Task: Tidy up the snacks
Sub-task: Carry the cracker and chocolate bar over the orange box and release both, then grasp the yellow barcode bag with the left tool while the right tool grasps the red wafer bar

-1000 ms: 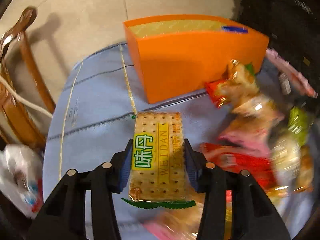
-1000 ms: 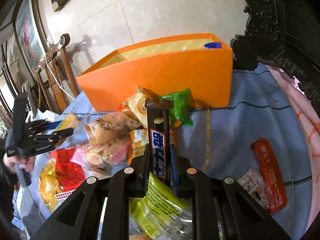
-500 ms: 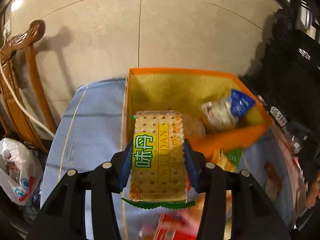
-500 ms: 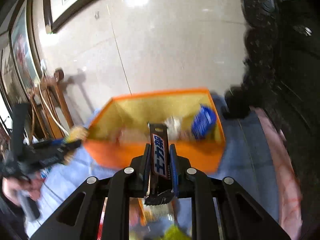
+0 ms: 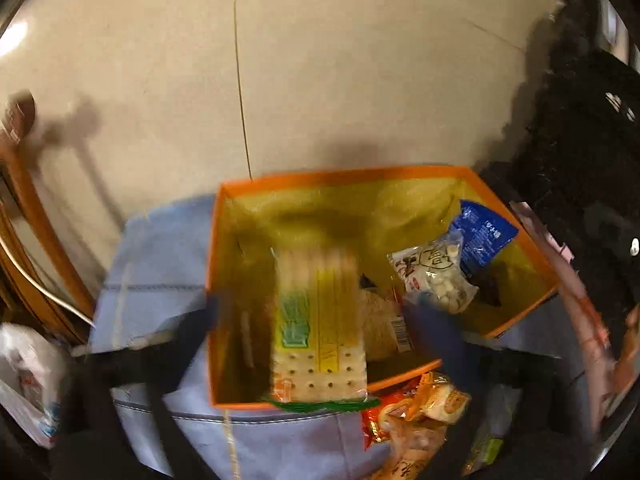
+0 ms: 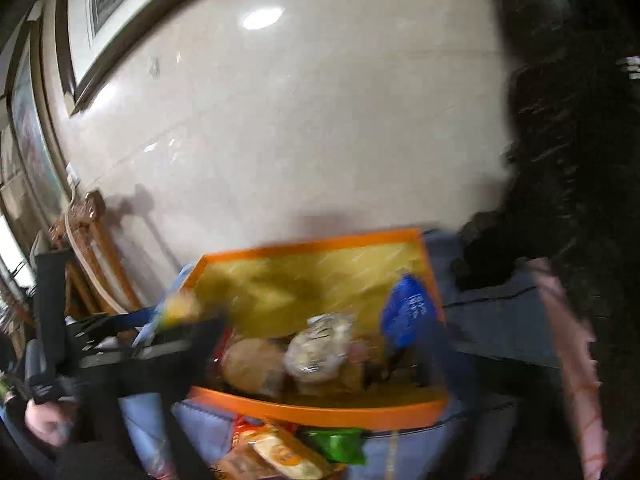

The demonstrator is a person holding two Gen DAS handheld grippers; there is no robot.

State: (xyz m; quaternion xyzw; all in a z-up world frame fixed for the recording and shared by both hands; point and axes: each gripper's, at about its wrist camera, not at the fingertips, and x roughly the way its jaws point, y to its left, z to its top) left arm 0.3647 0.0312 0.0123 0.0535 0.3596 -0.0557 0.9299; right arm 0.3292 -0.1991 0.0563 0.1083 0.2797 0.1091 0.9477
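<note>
The orange box (image 5: 224,240) with a yellow inside stands on the blue cloth. In the left wrist view a yellow cracker pack (image 5: 318,324) is blurred, free between my wide-apart fingers over the box's near left part. My left gripper (image 5: 332,316) is open. In the right wrist view my right gripper (image 6: 320,344) is open and blurred above the box (image 6: 320,404); the dark chocolate bar does not show between its fingers. Inside lie a blue packet (image 5: 482,232), a white packet (image 5: 434,276) and a tan packet (image 6: 250,364).
Loose snacks (image 5: 416,412) lie in a heap on the blue cloth (image 5: 160,256) in front of the box. A wooden chair (image 5: 28,208) and a white plastic bag (image 5: 28,380) are at the left. Dark carved furniture (image 6: 568,160) stands at the right.
Both grippers have opened over the box. The cracker pack has left my left fingers and drops toward the box. The chocolate bar is gone from my right fingers.
</note>
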